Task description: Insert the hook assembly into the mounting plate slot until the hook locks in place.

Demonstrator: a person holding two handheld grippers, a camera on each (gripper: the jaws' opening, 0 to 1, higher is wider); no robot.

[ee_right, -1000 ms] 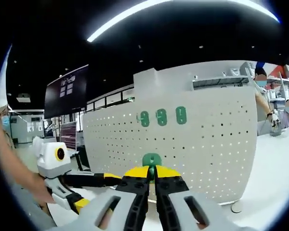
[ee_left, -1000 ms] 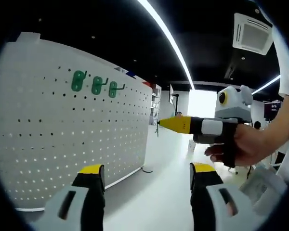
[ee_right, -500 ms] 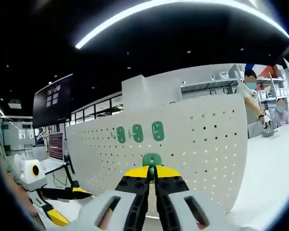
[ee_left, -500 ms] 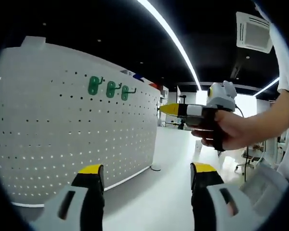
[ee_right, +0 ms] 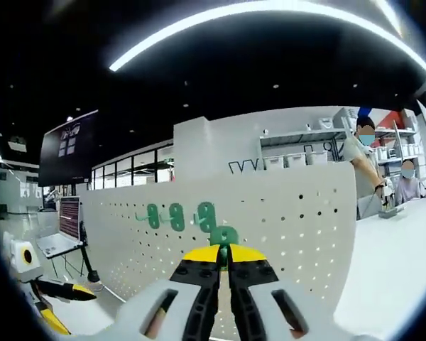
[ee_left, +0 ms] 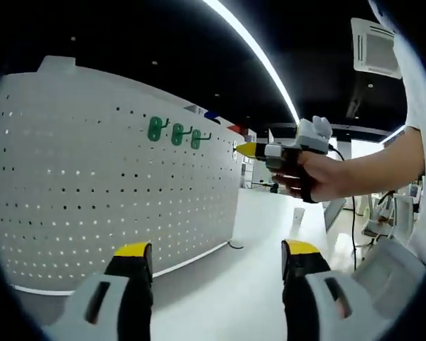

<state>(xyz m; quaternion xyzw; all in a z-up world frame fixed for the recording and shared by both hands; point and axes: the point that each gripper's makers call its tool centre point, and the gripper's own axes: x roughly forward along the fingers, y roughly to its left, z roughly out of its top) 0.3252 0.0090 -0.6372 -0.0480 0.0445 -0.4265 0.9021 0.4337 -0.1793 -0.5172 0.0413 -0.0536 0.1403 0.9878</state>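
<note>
A green hook (ee_right: 224,234) sits pinched between the closed jaws of the right gripper (ee_right: 224,257), just in front of the white pegboard (ee_right: 284,234), beside three green hooks (ee_right: 177,216) already mounted there. The left gripper (ee_left: 211,250) hangs wide open, holding nothing, above the white table (ee_left: 234,284).

The left gripper (ee_left: 216,259) hangs low, jaws spread wide; the right gripper (ee_right: 224,256), hand-held (ee_left: 314,177), is clamped tight.
</note>
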